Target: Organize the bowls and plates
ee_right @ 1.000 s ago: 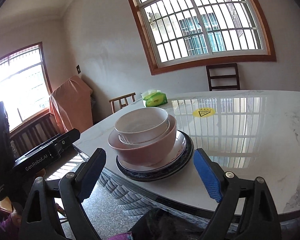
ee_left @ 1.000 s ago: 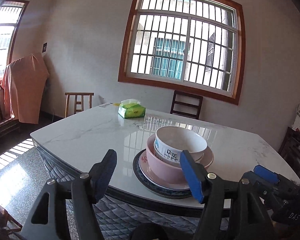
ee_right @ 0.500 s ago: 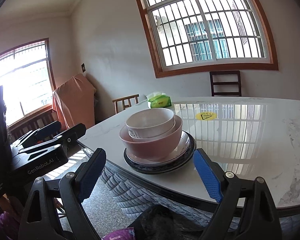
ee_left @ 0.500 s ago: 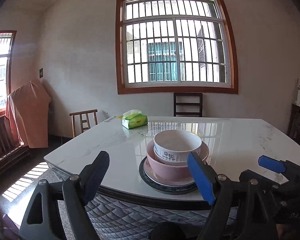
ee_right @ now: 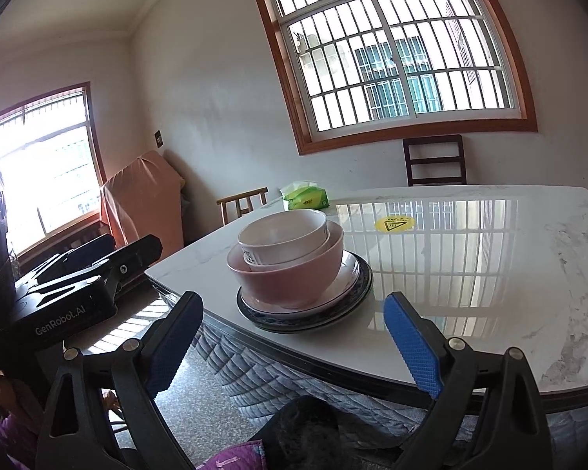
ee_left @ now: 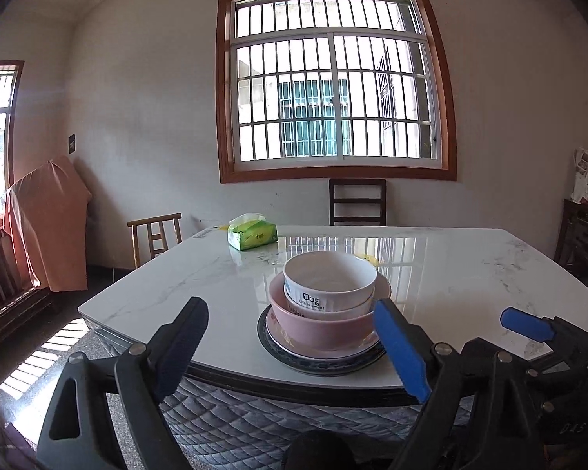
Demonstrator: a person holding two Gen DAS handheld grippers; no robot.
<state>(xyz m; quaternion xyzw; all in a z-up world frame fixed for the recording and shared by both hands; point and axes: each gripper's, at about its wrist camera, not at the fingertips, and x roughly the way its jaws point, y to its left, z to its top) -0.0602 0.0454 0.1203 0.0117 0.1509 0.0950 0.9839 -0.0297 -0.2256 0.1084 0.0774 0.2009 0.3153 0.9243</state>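
A stack stands near the front edge of the marble table (ee_left: 470, 274): a white bowl (ee_left: 329, 278) with printed letters sits inside a pink bowl (ee_left: 321, 329), on a white plate (ee_left: 284, 340), on a dark blue-rimmed plate (ee_left: 321, 368). The right wrist view shows the same white bowl (ee_right: 282, 235), pink bowl (ee_right: 290, 278) and rimmed plate (ee_right: 313, 323). My left gripper (ee_left: 288, 307) hangs short of the table edge, jaws opening, nothing between them. My right gripper (ee_right: 293, 299) is also short of the stack, jaws opening and empty. Each gripper appears at the other view's edge.
A green tissue pack (ee_left: 253, 235) lies at the far side of the table, and a yellow sticker (ee_right: 392, 224) marks the top. Wooden chairs (ee_left: 356, 201) stand behind the table. A quilted cover hangs under the table edge (ee_right: 294, 368). An orange-draped object (ee_left: 47, 215) stands by the left wall.
Both grippers have drawn back from the stack, which now looks smaller and farther. The left view has rolled to level. The left jaws have spread wider.
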